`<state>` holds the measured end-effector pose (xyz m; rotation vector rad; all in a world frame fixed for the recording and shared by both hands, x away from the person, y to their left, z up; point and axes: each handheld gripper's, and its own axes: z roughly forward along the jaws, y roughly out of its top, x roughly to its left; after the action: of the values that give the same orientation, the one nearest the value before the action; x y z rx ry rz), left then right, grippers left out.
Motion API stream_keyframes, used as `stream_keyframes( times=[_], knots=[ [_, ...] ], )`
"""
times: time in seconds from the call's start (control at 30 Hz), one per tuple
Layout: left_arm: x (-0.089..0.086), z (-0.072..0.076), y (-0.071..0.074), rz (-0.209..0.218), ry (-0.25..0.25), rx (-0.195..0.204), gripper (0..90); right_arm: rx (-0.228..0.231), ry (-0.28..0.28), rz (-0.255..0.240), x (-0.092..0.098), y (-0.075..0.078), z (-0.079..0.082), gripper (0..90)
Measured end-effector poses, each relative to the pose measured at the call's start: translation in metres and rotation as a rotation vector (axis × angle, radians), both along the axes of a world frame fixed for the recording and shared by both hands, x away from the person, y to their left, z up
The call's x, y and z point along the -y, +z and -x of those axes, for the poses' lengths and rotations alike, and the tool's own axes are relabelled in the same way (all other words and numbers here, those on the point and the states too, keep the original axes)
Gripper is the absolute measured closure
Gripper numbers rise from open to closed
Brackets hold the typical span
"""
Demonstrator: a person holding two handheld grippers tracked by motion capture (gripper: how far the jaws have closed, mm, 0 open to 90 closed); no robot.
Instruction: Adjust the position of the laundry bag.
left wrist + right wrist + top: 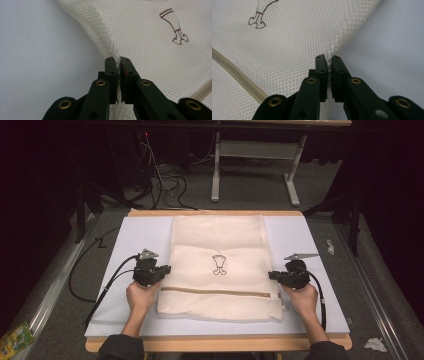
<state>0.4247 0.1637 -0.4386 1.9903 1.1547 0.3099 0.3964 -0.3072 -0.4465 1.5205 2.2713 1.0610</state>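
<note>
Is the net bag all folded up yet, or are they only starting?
Only starting, it seems. Done: the left tool and right tool have each pinched shut on a side edge of the mesh bag. In hand: both edges are gripped. Left: the bag lies flat and unfolded on the white sheet, zipper near the person.

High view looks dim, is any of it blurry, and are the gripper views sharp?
High view: dark surroundings, lit white table sheet, cream mesh laundry bag soft but readable. Left gripper view: mesh weave crisp, near jaws slightly soft. Right gripper view: the same, no glare.
</note>
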Motion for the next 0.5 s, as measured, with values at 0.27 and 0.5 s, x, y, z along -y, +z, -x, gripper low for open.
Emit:
stream_keyframes(
  times=[0.27, 0.5],
  knots=[
    [-0.008, 0.006, -0.002, -0.001, 0.015, 0.007, 84.7, 0.004, 0.009, -0.014, -0.007, -0.003, 0.001, 86.4],
    [-0.010, 0.007, -0.007, -0.016, 0.020, -0.010, 83.3, 0.001, 0.009, -0.021, -0.010, -0.005, 0.004, 85.4]
  ],
)
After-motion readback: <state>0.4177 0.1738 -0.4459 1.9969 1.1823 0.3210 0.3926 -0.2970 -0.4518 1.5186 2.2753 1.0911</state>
